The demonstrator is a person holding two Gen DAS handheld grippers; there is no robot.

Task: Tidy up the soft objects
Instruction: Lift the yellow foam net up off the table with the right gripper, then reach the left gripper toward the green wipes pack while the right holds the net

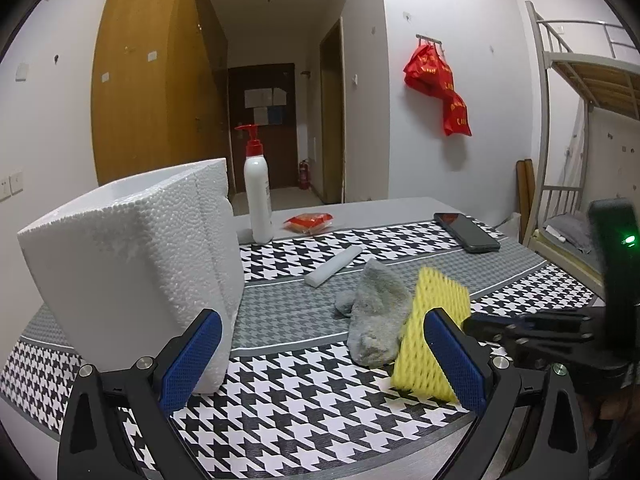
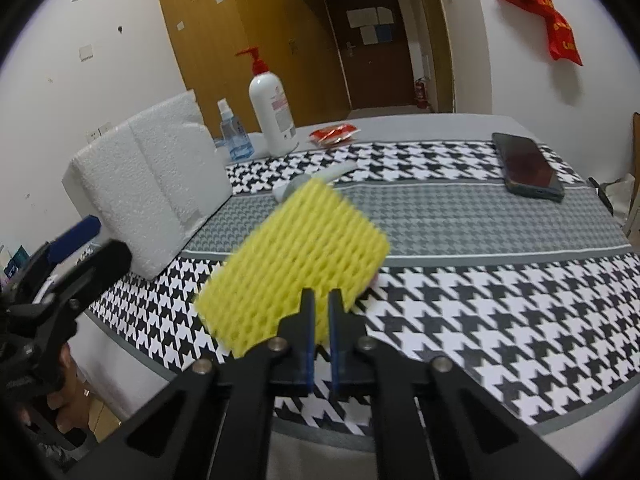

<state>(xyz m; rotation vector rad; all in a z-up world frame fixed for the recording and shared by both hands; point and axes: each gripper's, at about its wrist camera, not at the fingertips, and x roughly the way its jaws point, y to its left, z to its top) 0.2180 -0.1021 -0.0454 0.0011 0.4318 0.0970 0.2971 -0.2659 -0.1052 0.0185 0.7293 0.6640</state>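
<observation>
1. The right gripper (image 2: pixel 322 300) is seen closed on a yellow foam net (image 2: pixel 294 258); its jaws are pinched onto the net's near edge, and the net is held tilted above the checked cloth (image 2: pixel 480 300).
2. The left gripper (image 1: pixel 320 360) is seen with its jaws spread wide and nothing between them; its blue pads (image 1: pixel 192 360) stand just in front of the foam box.
3. In the left wrist view the yellow foam net (image 1: pixel 432 320) is seen just beside a grey sock (image 1: pixel 376 316), which is laid crumpled on the cloth (image 1: pixel 320 400).
4. A white foam box (image 1: pixel 128 272) is placed at the left of the table, resting on the cloth.
5. A white foam strip (image 1: pixel 334 266) is laid flat beyond the sock, apart from it.
6. A dark phone (image 2: pixel 528 166) is laid at the far right of the cloth.
7. A white pump bottle (image 2: pixel 274 114) with a red top is stood upright past the cloth's far edge, with a small spray bottle (image 2: pixel 234 134) just beside it.
8. A red packet (image 2: pixel 334 134) is laid near the pump bottle.
9. A red bag (image 1: pixel 438 84) is hung on the far wall.
</observation>
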